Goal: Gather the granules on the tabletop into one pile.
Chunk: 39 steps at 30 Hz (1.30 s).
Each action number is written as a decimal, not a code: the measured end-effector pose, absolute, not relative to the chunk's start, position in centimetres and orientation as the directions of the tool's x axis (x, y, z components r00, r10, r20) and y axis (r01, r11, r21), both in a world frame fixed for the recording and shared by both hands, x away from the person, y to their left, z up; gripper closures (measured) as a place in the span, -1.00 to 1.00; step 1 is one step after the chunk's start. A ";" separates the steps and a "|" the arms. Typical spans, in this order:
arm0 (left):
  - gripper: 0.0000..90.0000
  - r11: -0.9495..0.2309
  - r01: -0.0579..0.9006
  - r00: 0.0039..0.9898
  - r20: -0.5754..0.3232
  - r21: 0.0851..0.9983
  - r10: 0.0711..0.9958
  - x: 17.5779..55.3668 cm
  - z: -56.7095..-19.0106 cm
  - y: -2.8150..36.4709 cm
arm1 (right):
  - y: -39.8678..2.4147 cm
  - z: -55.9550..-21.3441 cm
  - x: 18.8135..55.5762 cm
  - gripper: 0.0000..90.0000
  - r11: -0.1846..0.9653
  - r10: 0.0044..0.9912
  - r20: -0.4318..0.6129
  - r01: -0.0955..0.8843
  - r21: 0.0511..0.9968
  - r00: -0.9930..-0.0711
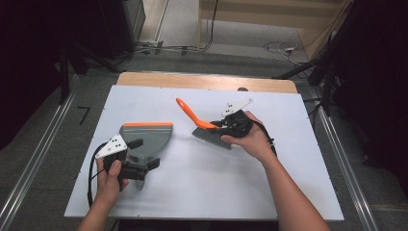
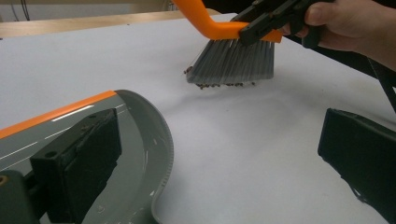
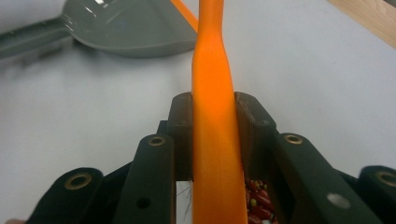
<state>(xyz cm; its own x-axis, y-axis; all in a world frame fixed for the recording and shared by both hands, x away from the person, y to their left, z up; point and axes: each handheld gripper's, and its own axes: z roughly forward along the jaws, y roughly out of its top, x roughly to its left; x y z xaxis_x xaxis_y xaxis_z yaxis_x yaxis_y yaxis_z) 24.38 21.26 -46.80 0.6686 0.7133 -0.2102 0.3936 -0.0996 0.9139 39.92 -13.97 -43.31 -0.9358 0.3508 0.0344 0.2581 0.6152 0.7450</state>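
- Looks like a sweep-up job: the right gripper [image 1: 230, 126] has its jaws clamped on the orange plastic handle of a small hand brush with grey bristles [image 2: 232, 60], near the middle of the white tabletop [image 1: 202, 183], a bit toward the far edge.
- Bristle tips sit on the surface with a little line of small dark red-brown beads or seeds [image 2: 224, 85] bunched right against them.
- The left gripper [image 1: 144, 166] is over by the near-left part of the tabletop, at the grey plastic dustpan with an orange lip [image 1: 146, 130]. In its own view the jaws stand wide apart, one over the pan's inside, so I'd say it's not gripping anything.
- My guess: mid-sweep, pile not in the pan yet.
- Next move probably needs the pan steadied and the brush dragged toward the orange lip, keeping the bristles down so nothing scatters.
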 end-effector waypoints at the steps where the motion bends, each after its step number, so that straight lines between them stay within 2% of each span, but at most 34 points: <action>1: -1.00 -0.100 0.393 0.668 -0.210 0.914 0.714 24.4 -46.8 21.3 | -14.0 -43.1 39.8 0.53 0.612 0.346 0.040 0.258 0.748 -0.937; 6: -1.00 -0.098 0.393 0.668 -0.210 0.914 0.714 24.4 -46.8 21.3 | -14.0 -43.6 38.9 0.53 0.613 0.324 0.102 0.291 0.735 -0.941; 10: -1.00 -0.100 0.393 0.669 -0.210 0.914 0.713 24.3 -46.8 21.2 | -13.7 -45.1 39.2 0.53 0.651 0.335 0.088 0.298 0.698 -0.938; 15: -1.00 -0.100 0.392 0.669 -0.209 0.914 0.714 24.4 -46.8 21.3 | -14.4 -45.7 40.3 0.53 0.617 0.357 0.082 0.300 0.728 -0.931; 20: -1.00 -0.101 0.393 0.669 -0.209 0.914 0.713 24.4 -46.8 21.3 | -14.5 -45.3 40.3 0.53 0.625 0.376 0.005 0.258 0.736 -0.926; 24: -1.00 -0.100 0.394 0.669 -0.211 0.914 0.713 24.4 -46.8 21.2 | -14.9 -44.8 40.2 0.53 0.585 0.359 0.058 0.273 0.763 -0.931; 28: -1.00 -0.101 0.394 0.669 -0.210 0.913 0.713 24.4 -46.8 21.2 | -15.5 -43.5 40.2 0.53 0.560 0.363 0.056 0.266 0.785 -0.930; 31: -1.00 -0.101 0.393 0.669 -0.209 0.914 0.713 24.4 -46.8 21.2 | -16.7 -42.3 40.6 0.53 0.515 0.426 0.053 0.290 0.807 -0.903; 34: -1.00 -0.100 0.394 0.669 -0.210 0.914 0.713 24.4 -46.8 21.3 | -17.8 -41.8 40.9 0.53 0.505 0.533 -0.005 0.314 0.804 -0.846; 39: -1.00 -0.098 0.392 0.669 -0.210 0.915 0.713 24.3 -46.7 21.3 | -18.8 -43.0 41.5 0.53 0.532 0.670 -0.106 0.376 0.758 -0.735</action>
